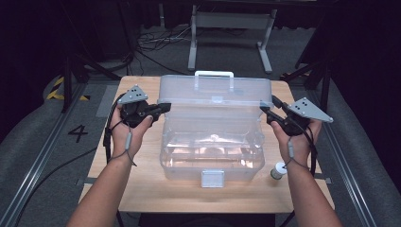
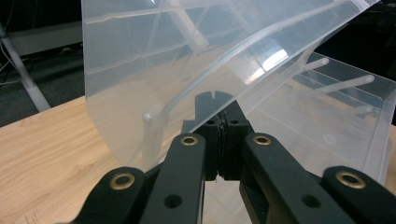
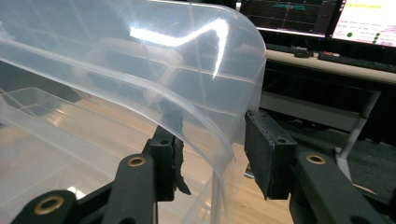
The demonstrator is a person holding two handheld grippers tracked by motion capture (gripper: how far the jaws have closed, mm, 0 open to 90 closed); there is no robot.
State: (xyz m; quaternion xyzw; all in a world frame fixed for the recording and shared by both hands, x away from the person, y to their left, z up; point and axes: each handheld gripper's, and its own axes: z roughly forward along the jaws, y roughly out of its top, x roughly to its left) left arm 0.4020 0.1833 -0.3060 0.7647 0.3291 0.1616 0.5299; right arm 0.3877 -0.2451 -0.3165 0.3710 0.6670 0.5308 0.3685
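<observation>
Your left gripper (image 2: 219,122) is clamped on the box lid's (image 1: 215,90) left edge; your right gripper (image 3: 212,154) stands apart, straddling the lid's right edge. Box (image 1: 213,163) sits between them on the bench (image 1: 142,189).

On the pale wooden table (image 1: 142,189) the clear plastic storage box (image 1: 213,158) sits at the centre, its raised hinged lid (image 1: 215,97) standing behind it at 12 o'clock. The left hand-held gripper (image 1: 163,108) is at the lid's 9 o'clock edge, the right hand-held gripper (image 1: 265,112) at its 3 o'clock edge. A small white-capped bottle (image 1: 278,170) stands on the table just beside the box, at about 4 o'clock.
</observation>
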